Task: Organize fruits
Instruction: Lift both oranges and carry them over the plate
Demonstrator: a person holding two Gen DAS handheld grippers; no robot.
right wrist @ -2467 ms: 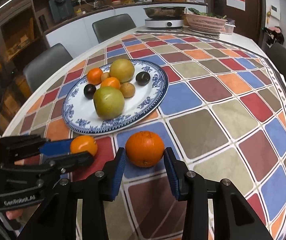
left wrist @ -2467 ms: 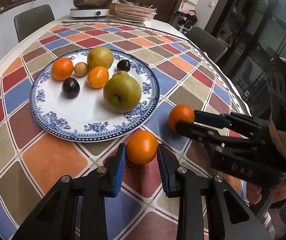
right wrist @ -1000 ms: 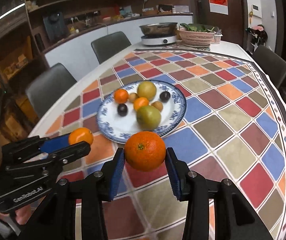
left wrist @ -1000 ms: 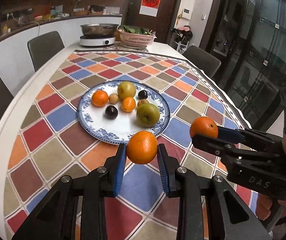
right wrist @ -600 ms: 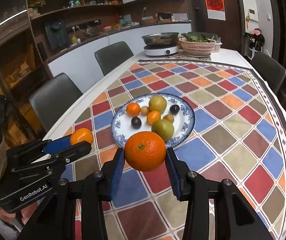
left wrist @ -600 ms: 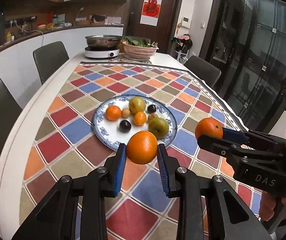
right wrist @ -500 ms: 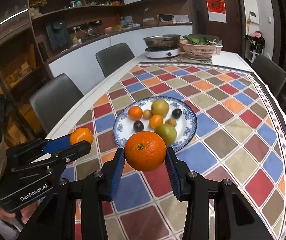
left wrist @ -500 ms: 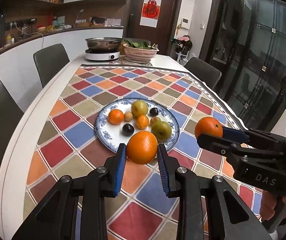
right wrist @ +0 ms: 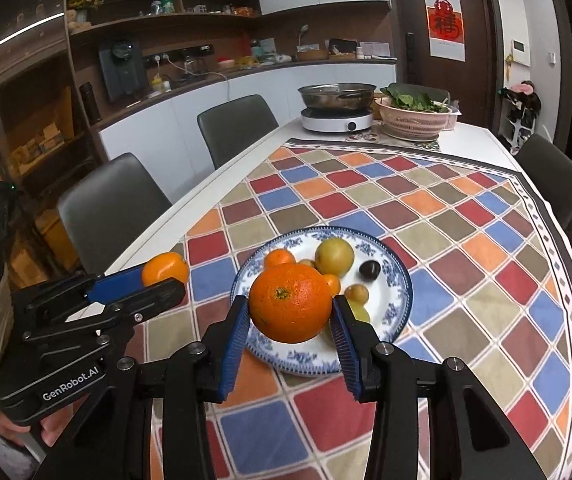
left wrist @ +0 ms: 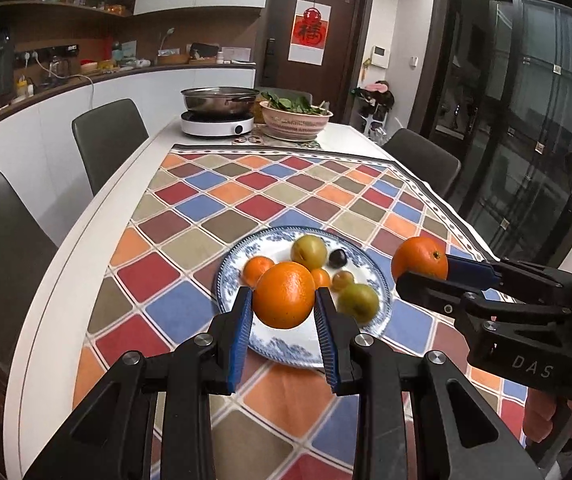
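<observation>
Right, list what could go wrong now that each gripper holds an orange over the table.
1. The blue-and-white patterned plate is already crowded with fruit; a round orange set among it may nudge others or roll off the rim.
2. The left gripper and right gripper each pinch a smooth round orange only at its sides; a slip would likely send it rolling across the checked tablecloth.
3. The grippers sit close together and could collide over the plate.

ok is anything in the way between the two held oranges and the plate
Nothing visible blocks either orange from the plate. Its near white part is bare; the fruit already there crowds the far half.
</observation>
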